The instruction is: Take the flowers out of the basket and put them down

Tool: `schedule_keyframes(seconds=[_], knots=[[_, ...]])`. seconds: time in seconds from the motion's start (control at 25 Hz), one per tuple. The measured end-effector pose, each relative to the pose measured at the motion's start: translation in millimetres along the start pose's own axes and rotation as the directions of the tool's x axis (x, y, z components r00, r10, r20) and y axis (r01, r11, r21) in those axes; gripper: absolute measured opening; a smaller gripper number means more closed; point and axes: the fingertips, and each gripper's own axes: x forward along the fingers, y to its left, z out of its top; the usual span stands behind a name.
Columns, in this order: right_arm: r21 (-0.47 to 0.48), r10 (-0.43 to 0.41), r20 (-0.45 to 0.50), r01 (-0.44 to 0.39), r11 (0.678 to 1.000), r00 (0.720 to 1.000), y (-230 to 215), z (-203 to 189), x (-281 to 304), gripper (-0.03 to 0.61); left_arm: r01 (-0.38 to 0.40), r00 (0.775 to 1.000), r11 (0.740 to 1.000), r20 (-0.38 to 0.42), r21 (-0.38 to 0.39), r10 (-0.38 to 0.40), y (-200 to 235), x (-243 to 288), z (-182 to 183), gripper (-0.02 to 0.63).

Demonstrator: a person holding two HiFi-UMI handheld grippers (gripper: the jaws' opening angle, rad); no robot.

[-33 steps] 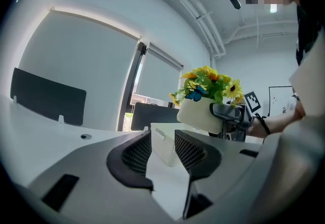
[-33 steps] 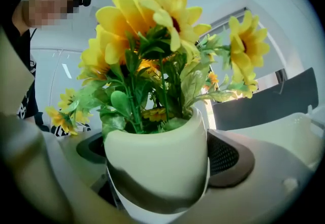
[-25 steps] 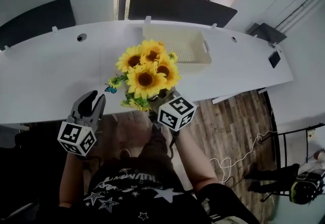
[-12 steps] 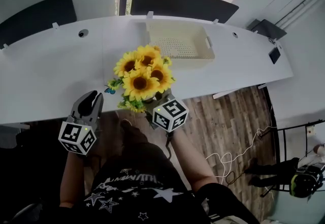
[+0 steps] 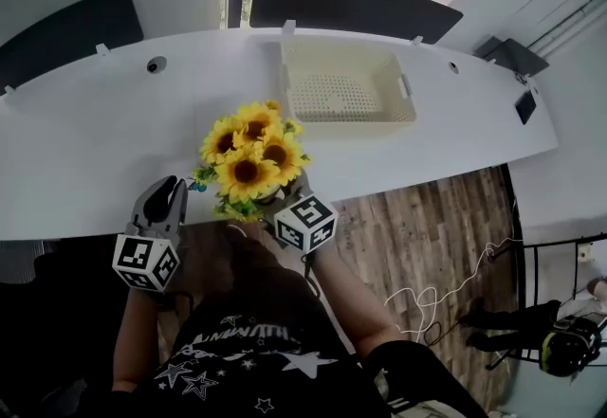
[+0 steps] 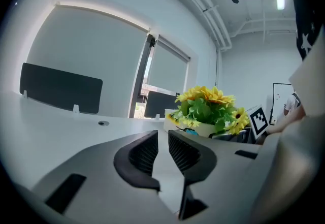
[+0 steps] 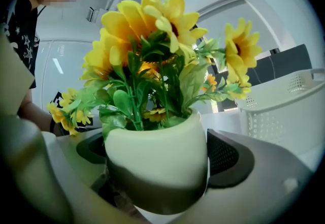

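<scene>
A bunch of yellow sunflowers (image 5: 248, 158) in a white pot (image 7: 157, 167) is held over the near edge of the white table (image 5: 85, 141). My right gripper (image 5: 272, 196) is shut on the pot, one pad on each side of it (image 7: 226, 157). The cream basket (image 5: 346, 117) stands empty at the back of the table, apart from the flowers, and also shows as a perforated wall (image 7: 284, 111). My left gripper (image 5: 168, 193) hangs left of the flowers; its jaws (image 6: 162, 139) are closing, with a narrow gap and nothing between them. The flowers (image 6: 205, 105) show to its right.
Dark partition panels (image 5: 346, 7) stand along the table's far edge, with a cable hole (image 5: 156, 63) in the tabletop. Right of the person lies wooden floor (image 5: 427, 236) with a loose white cable. A black device (image 5: 524, 106) lies at the table's far right end.
My right gripper has carried the potted flowers away from the basket, leftwards and towards the table's near edge. The left gripper has stayed roughly in place.
</scene>
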Motion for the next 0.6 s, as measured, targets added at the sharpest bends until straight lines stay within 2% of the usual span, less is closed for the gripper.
schedule_keyframes(seconds=[0.24, 0.6], knots=[[0.036, -0.011, -0.025, 0.012, 0.999, 1.0, -24, -14, 30, 0.558, -0.013, 1.0, 1.0, -0.029, -0.022, 0.013, 26, 24, -5, 0.067], [0.104, 0.014, -0.097, -0.004, 0.995, 0.995, -46, -47, 66, 0.558, -0.039, 0.997, 0.999, -0.068, -0.034, 0.037, 51, 45, -15, 0.067]])
